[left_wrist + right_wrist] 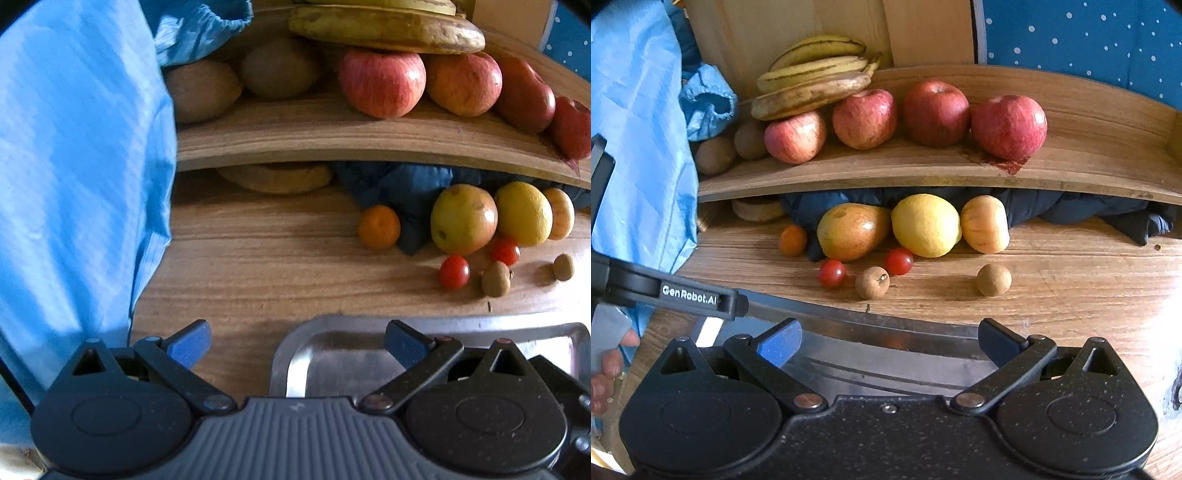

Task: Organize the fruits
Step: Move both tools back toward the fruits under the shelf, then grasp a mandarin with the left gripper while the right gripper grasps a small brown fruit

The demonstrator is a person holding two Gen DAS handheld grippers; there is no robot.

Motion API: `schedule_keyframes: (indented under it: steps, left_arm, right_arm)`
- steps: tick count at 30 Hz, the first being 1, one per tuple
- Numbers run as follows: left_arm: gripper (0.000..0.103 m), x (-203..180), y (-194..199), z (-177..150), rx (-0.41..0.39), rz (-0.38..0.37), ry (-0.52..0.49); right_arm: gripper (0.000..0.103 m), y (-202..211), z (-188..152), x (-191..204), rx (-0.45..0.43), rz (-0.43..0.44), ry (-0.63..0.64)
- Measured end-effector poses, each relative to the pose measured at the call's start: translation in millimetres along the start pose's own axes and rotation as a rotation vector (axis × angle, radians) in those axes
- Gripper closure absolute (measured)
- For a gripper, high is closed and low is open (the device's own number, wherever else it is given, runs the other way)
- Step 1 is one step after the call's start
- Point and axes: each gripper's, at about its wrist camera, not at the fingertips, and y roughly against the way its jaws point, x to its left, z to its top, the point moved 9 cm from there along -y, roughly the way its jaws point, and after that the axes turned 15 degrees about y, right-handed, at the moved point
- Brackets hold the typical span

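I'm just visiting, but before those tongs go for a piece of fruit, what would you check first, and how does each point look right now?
1. Left tongs open and holding nothing: ok.
2. Right tongs open and holding nothing: ok.
3. Metal tray in front of the tongs has bare room for fruit: ok.
4. Small fruit on the table, such as the cherry tomato, has clear space around it: ok.
5. Bananas rest on the apples on the shelf; pulling an apple may shift them: not ok.
6. Which fruit belongs where: cannot tell.
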Motion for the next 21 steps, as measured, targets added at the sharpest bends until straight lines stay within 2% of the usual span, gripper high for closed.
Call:
schedule_keyframes:
  steps: [8, 21]
  left_arm:
    - [0.001, -15, -14, 19, -0.013, -0.035, -0.033]
    - [0.004, -27, -33, 35, -0.014, -0.075, -0.065]
  right_arm:
    - [0.002, -16, 2, -6, 0.028, -0.045, -0.019]
    - [0.019, -41, 18, -3, 0.052, -0.086, 0.015]
